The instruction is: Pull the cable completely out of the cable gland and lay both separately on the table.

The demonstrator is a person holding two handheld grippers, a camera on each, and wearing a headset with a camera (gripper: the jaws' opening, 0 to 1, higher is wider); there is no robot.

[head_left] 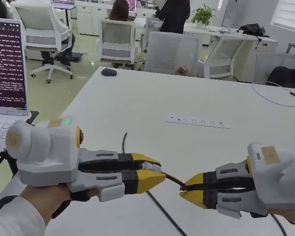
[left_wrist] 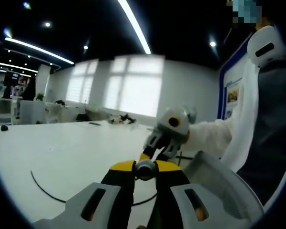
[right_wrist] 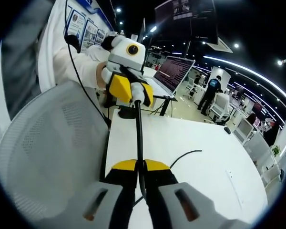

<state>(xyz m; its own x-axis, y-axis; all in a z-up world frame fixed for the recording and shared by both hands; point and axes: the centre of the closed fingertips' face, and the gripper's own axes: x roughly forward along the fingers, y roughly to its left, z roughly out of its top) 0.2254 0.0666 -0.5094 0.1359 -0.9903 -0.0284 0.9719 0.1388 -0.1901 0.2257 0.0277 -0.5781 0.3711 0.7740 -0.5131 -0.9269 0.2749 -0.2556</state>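
Nearest the person, the left tongs (head_left: pixel 159 171) are clamped on the pale cable gland (head_left: pixel 150 167), and the right tongs (head_left: pixel 188 189) face them tip to tip, shut tight on the black cable (head_left: pixel 174 181) just beside where it leaves the gland. Both are held above the counter (head_left: pixel 196 98), near its front edge. In the right gripper view the cable runs straight from the right tongs to the gland, so I judge that the cable is not yet out and the pull is the step in hand. To do it well, hold the left tongs steady as the anchor and draw the right tongs away along the line of the gland's bore, not sideways, since a bent pull would likely jam the cable against the seal inside. A smooth draw should serve better than a jerk. Past the left tongs a slack length of cable lies curved on the counter; I take it that this tail must slide through the gland, so it should be free to follow without snagging. Further out a white power strip (head_left: pixel 196 121) lies well apart, and the bare counter before it would suit laying the two parts down separately
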